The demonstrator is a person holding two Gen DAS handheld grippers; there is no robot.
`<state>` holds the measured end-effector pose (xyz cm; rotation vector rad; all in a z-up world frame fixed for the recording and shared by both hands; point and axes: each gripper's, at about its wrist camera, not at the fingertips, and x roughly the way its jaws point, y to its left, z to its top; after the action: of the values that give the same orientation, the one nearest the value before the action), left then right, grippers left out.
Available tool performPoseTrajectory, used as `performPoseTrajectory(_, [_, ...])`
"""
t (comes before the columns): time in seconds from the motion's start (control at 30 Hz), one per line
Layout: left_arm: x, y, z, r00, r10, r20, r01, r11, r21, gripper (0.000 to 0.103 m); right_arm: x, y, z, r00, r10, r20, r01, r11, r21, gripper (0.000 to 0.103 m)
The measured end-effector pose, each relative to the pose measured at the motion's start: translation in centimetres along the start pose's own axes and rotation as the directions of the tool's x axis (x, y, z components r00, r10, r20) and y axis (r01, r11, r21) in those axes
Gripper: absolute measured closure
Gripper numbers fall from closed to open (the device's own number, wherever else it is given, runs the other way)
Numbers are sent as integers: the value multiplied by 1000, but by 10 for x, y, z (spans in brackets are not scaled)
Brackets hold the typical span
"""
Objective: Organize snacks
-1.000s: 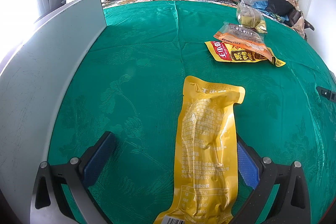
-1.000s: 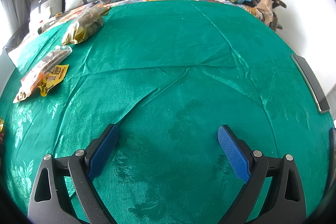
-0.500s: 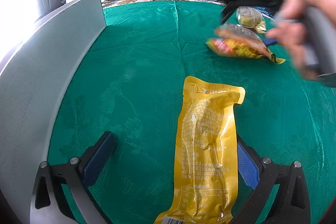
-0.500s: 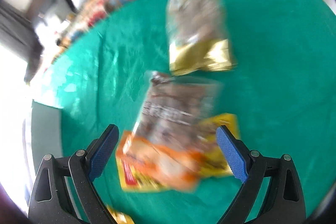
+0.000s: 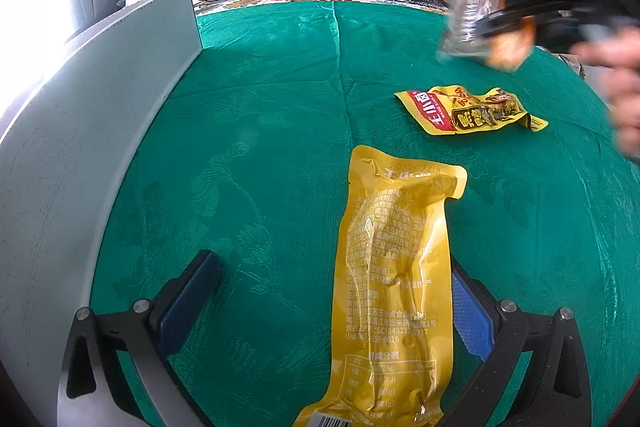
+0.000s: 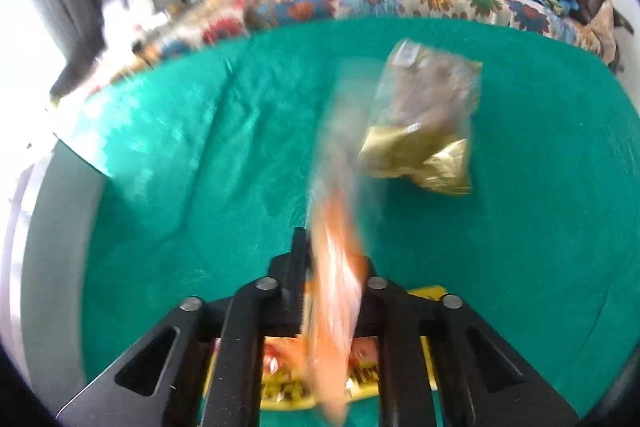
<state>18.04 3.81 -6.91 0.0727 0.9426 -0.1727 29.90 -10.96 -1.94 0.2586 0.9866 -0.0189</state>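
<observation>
Evidently the right gripper [image 6: 320, 267] has its fingers clamped on a light, floppy orange-and-clear plastic snack packet [image 6: 336, 307] by its edge above the green bedspread [image 6: 200, 187], while the left gripper [image 5: 332, 311] gapes empty.

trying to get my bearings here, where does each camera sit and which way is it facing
Left wrist: rides the left hand-held gripper, angled down over the green cloth toward the headboard; open fingers flank the long yellow packet; a hand shows at right.
Right wrist: rides the right hand-held gripper, angled down the same way; fingers shut on a blurred orange packet.
Shared: the green cloth, the orange packet, and the yellow-and-red packet lying under the right hand-held gripper.
</observation>
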Motion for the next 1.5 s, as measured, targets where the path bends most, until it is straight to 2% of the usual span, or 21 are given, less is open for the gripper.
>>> performPoseTrajectory(0.13, [-1,0,-1,1000,0,0,0,1000,0,0,-44,-26,-23,984,177,17,-178,983,53,92])
performPoseTrajectory(0.27, [-1,0,-1,1000,0,0,0,1000,0,0,-75,-80,-79,932,360,-38,-348,919,187,92])
performPoseTrajectory(0.37, [-1,0,-1,1000,0,0,0,1000,0,0,-75,-114,-128,897,435,-81,-400,875,272,92])
performPoseTrajectory(0.4, [-1,0,-1,1000,0,0,0,1000,0,0,-73,-125,-143,890,446,-92,-406,869,284,92])
performPoseTrajectory(0.47, [-1,0,-1,1000,0,0,0,1000,0,0,-76,-143,-162,892,447,-68,-412,866,285,84])
performPoseTrajectory(0.5, [-1,0,-1,1000,0,0,0,1000,0,0,-80,-152,-170,902,429,-49,-398,870,291,73])
performPoseTrajectory(0.53, [-1,1,-1,1000,0,0,0,1000,0,0,-87,-163,-177,918,395,-21,-372,879,299,50])
performPoseTrajectory(0.6, [-1,1,-1,1000,-1,0,1,1000,0,0,-99,-181,-186,932,359,55,-356,871,339,19])
performPoseTrajectory(0.67, [-1,1,-1,1000,-1,0,1,1000,0,0,-113,-195,-196,946,294,136,-324,878,353,19])
performPoseTrajectory(0.7, [-1,1,-1,1000,-1,0,1,1000,0,0,-120,-198,-201,957,242,162,-284,898,337,19])
performPoseTrajectory(0.8, [-2,1,-1,1000,-1,-1,1,1000,0,0,-129,-190,-209,985,40,170,-84,961,262,19])
performPoseTrajectory(0.87, [-2,1,-1,1000,-1,-1,1,1000,0,0,-128,-182,-211,984,-87,158,54,978,203,19])
performPoseTrajectory(0.93, [-2,1,-2,1000,-1,-1,1,1000,0,0,-122,-183,-212,971,-192,139,163,966,200,19])
performPoseTrajectory(1.07, [-2,1,-2,1000,-1,-1,1,1000,0,0,-120,-187,-212,958,-247,143,217,956,198,20])
performPoseTrajectory(1.27, [-2,1,-2,1000,-2,-1,2,1000,0,0,-117,-186,-214,944,-313,109,299,946,123,13])
performPoseTrajectory(1.5, [-2,1,-2,1000,-2,0,2,1000,0,0,-116,-188,-216,943,-313,110,300,946,122,12])
